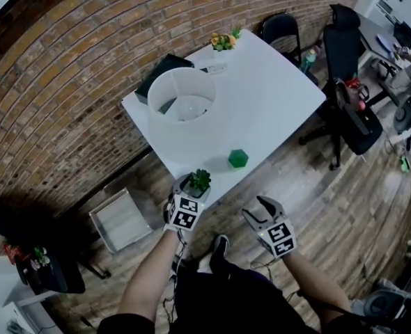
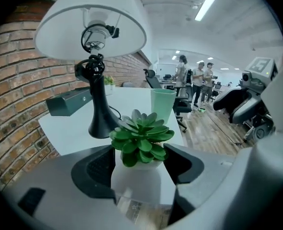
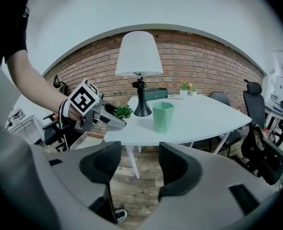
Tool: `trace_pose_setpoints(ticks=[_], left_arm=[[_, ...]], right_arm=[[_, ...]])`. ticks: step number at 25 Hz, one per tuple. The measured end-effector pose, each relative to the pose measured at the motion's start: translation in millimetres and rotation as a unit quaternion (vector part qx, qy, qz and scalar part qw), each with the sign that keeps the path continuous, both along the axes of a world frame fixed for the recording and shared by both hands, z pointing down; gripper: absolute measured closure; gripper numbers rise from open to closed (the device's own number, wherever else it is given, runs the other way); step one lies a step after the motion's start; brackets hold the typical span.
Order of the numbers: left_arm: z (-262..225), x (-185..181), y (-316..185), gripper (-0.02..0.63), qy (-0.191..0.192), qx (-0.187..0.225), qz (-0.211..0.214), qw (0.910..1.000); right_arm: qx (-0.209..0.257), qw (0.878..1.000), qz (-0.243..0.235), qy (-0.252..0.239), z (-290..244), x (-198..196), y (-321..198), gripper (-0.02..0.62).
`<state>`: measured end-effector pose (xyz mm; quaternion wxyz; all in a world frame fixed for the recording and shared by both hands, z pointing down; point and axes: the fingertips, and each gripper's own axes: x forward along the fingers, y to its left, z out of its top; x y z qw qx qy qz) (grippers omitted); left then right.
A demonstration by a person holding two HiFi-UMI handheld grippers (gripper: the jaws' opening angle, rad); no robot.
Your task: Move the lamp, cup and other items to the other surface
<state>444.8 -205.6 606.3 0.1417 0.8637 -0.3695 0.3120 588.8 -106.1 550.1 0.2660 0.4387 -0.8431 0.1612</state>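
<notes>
The left gripper point(image 1: 193, 188) has its fingers spread on either side of a small green succulent in a white pot point(image 2: 140, 135), which stands on the near corner of the white table point(image 1: 275, 96). Behind the pot are a black-stemmed lamp with a white shade point(image 1: 181, 106) and a mint-green faceted cup point(image 1: 238, 158). The right gripper point(image 1: 259, 209) hangs over the wooden floor, its fingers apart and empty.

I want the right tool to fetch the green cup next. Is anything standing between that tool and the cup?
Nothing visible does. The right tool, jaws apart and empty, faces the cup near the table edge. The succulent, the left tool around it and the lamp all stand to the cup's left.
</notes>
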Motion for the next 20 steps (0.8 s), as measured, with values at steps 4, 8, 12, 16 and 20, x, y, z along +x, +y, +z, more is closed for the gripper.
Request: trace_pose_setpoints(ticks=[4, 8, 12, 16, 20], left_arm=[[-9, -15, 11, 0.304, -0.005, -0.002, -0.01, 0.9999], [-17, -38, 39, 0.304, 0.001, -0.015, -0.039, 0.9991], [-26, -75, 67, 0.304, 0.021, -0.024, -0.087, 0.9957], [-48, -119, 98, 0.31, 0.044, -0.018, -0.14, 0.989], [-85, -154, 122, 0.412, 0.089, 0.008, -0.182, 0.9792]], right_arm=[[-0.003, 1.0, -0.01, -0.016, -3, -17, -4, 0.342], [-0.004, 0.998, -0.012, -0.058, -6, -37, -10, 0.347], [-0.001, 0.997, -0.032, -0.076, -3, -72, -16, 0.36], [0.007, 0.995, -0.052, -0.089, -13, -110, -8, 0.368], [0.037, 0.992, -0.074, -0.091, -50, -142, -3, 0.407]])
